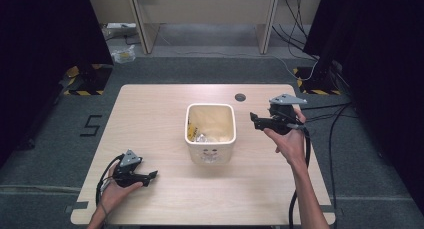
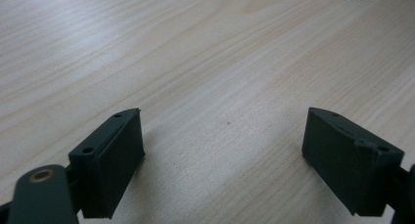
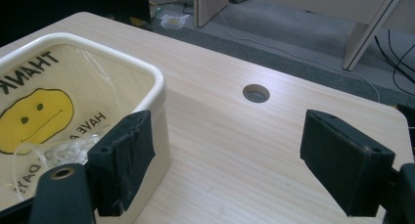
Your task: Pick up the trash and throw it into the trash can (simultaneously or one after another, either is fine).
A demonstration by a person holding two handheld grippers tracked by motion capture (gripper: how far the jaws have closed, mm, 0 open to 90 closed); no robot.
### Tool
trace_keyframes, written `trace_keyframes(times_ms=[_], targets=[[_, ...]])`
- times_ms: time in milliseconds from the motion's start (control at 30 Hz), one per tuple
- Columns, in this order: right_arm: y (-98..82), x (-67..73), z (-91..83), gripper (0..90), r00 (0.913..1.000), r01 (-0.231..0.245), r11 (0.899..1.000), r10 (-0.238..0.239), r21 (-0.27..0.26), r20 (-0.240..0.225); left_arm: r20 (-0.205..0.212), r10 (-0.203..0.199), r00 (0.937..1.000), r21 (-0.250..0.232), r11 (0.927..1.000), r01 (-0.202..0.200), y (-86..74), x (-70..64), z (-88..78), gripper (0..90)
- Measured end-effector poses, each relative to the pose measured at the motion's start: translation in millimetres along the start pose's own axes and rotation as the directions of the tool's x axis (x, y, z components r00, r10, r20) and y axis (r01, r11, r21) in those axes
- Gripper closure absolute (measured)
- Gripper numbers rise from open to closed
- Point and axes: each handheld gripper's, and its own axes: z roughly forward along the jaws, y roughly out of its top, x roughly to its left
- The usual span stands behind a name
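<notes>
Bin (image 1: 210, 134) stands mid-surface (image 1: 150, 114), plastic liner inside, crumpled wrappers (image 1: 202, 137) at bottom. Right gripper (image 1: 256, 120) held just beside bin's right rim, jaws wide, nothing between; likely drop completed. Left gripper (image 1: 152, 176) parked low near front-left edge, jaws apart, empty.

The left hand (image 1: 116, 186) comes in at the near left with its forearm short in view, wrapped around the left gripper (image 1: 152, 175), which lies low and points right. Its fingers (image 2: 113, 163) stand wide apart with nothing between them. The right forearm reaches farther in from the near right edge, and the right hand (image 1: 289, 141) holds the right gripper (image 1: 254, 120) raised (grey three-cornered plate on top), aimed left. Its fingers (image 3: 128, 158) are spread wide and hold nothing. A cable trails back from each gripper toward the near edge.
</notes>
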Motion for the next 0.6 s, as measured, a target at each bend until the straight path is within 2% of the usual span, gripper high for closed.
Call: trace_keyframes(times_ms=[600], targets=[[-16.3,-6.5,-6.1,19.0,0.9997,-0.013,1.0,0.013,-0.003,0.022,0.0,0.0,1.0,0.001,1.0,0.0,0.1,0.0,-0.1,14.2]])
